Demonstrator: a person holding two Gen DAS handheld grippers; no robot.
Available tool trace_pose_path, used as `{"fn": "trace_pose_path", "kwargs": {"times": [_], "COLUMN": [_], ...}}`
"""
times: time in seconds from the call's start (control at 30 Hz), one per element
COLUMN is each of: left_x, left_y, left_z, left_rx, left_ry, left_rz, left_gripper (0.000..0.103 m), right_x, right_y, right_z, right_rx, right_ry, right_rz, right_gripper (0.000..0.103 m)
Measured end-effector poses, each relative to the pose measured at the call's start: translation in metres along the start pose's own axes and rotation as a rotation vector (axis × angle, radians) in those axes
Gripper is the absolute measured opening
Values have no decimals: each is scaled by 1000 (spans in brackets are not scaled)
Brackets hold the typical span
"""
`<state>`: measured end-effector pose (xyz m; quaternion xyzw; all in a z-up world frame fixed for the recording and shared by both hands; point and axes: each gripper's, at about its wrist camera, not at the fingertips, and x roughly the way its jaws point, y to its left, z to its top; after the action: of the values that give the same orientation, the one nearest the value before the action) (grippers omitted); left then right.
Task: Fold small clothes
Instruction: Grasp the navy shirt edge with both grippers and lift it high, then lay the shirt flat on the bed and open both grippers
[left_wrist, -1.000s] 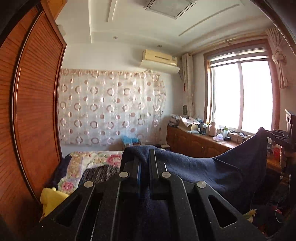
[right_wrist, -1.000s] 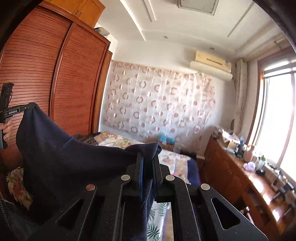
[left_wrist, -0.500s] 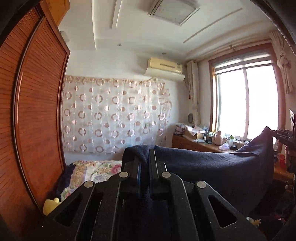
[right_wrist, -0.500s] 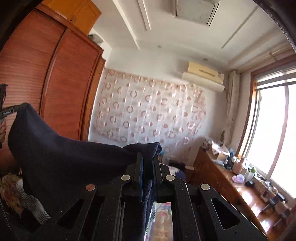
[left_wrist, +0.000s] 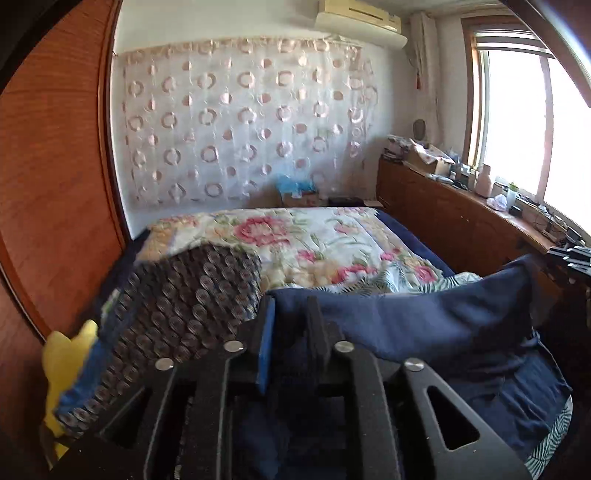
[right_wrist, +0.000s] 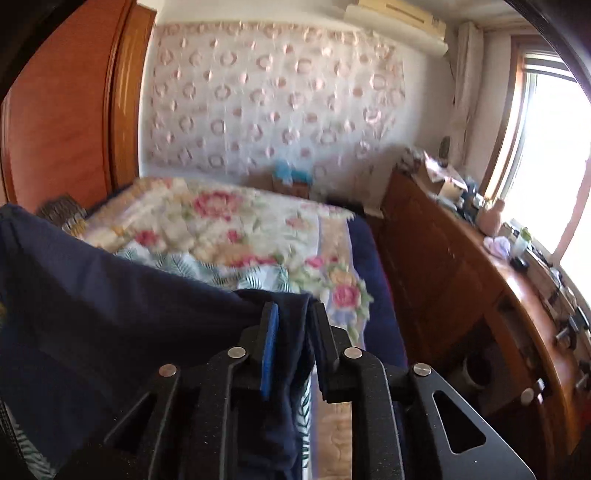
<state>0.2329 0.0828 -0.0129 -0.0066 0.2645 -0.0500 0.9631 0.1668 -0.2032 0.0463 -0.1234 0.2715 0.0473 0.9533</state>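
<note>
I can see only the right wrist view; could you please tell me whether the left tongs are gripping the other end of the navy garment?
Observer: No. The left tongs have just been opening, and the navy garment sits loose between the parted jaws.
Operator: Thank you. What lies to their left?
Observer: A dark patterned cloth, with something yellow at its near edge.
Operator: Is the garment touching down anywhere?
Observer: Its lower part appears to lie on a leaf-print sheet at the near right.
</note>
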Motion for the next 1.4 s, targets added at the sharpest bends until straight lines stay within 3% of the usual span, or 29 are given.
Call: {"fn": "trace_pose_path", "kwargs": {"times": [0.07,0.1,0.17,0.2,0.33,0.47,0.6,0.8,1.1,1.4], "left_x": [-5,-7,-14,-19,-39,-44,-35,-6,2,9], "left_y": [-6,-8,-14,-17,-21,-26,-30,-37,-40,-53], "left_z": [-10,-16,-25,-30,-45,-67,-92,-118,-125,-126], "left_rx": [18,22,28,35,39,41,56,62,61,113], "left_ry": [4,23,53,60,80,135,209,336,354,374], "left_rz": [-10,-29,-48,-48,-61,-80,-100,-121,-104,-97], "left_gripper": [49,52,67,69,72,72,72,72,72,85], "right_x": [9,11,9,7,-2,-4,0,18,26,29], "right_y": [11,17,26,23,-26,-46,-57,-68,-75,-73], "right_z": [-9,-14,-22,-27,-36,-48,-61,-50,-30,-36], "right_rx": [16,23,29,32,78,149,191,243,279,292], "right_ry": [22,31,46,55,76,116,166,221,236,220], "right_rz": [40,56,78,94,136,187,204,244,234,199], "right_gripper": [41,48,51,52,52,52,52,52,52,52]}}
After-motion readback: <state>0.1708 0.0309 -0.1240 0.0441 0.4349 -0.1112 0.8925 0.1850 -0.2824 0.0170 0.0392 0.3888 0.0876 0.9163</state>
